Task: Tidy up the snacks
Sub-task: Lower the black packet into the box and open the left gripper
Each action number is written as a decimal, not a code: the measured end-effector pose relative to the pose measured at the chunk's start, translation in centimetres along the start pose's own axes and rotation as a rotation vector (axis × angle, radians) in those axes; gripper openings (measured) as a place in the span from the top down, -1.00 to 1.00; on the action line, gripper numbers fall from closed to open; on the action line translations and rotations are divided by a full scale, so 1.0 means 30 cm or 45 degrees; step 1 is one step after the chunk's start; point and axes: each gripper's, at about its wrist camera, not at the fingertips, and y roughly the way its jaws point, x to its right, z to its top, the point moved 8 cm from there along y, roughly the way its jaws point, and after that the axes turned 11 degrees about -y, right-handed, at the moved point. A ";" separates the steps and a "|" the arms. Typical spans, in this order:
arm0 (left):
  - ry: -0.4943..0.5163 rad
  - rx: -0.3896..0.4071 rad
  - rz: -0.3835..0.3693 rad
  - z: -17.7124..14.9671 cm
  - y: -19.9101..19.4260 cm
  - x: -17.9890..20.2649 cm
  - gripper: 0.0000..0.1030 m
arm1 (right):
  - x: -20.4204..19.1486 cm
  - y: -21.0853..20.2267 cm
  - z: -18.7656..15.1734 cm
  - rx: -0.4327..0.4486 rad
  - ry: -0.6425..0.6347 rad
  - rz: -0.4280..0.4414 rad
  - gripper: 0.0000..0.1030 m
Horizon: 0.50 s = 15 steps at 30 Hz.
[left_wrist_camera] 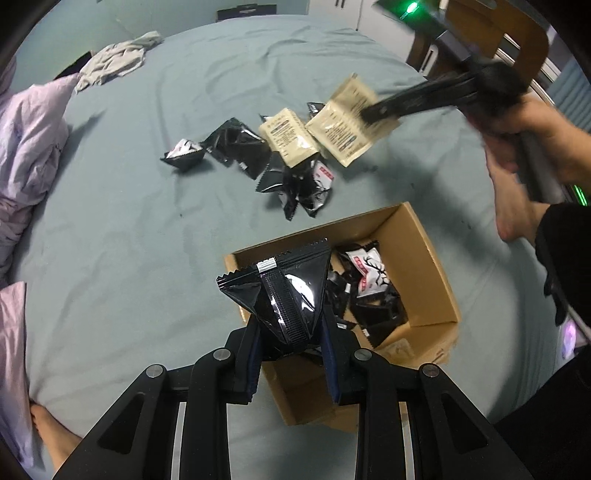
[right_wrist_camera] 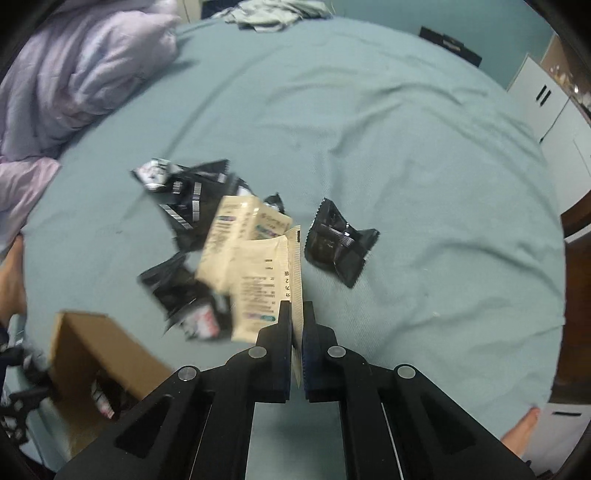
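Note:
My left gripper (left_wrist_camera: 291, 328) is shut on a glossy black snack packet (left_wrist_camera: 291, 291) and holds it over the near corner of an open cardboard box (left_wrist_camera: 424, 251), which has several black and white packets in it. My right gripper (right_wrist_camera: 297, 314) is shut on the edge of a cream packet (right_wrist_camera: 266, 280), lifted off the bed. In the left wrist view that gripper (left_wrist_camera: 373, 110) and its cream packet (left_wrist_camera: 343, 122) hang above the loose pile. A second cream packet (left_wrist_camera: 286, 134) and several black packets (left_wrist_camera: 236, 144) lie on the teal sheet. One black packet (right_wrist_camera: 338, 245) lies apart to the right.
A lilac duvet (left_wrist_camera: 33, 140) is bunched along the left side of the bed and a grey garment (left_wrist_camera: 114, 59) lies at the far end. A wooden chair (left_wrist_camera: 491, 33) and white cabinets (right_wrist_camera: 539, 96) stand beside the bed. A bare foot (left_wrist_camera: 55, 439) rests at the near edge.

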 end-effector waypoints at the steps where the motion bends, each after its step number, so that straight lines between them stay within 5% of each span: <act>1: 0.010 0.005 0.003 -0.003 -0.002 0.008 0.47 | -0.006 -0.047 0.003 0.021 0.000 0.000 0.96; 7: 0.062 -0.010 0.019 -0.021 0.022 0.059 0.47 | -0.040 -0.343 -0.066 0.157 0.041 0.052 0.96; 15: 0.157 -0.035 0.085 -0.050 0.063 0.111 0.47 | -0.142 -0.529 -0.197 0.123 0.060 0.137 0.96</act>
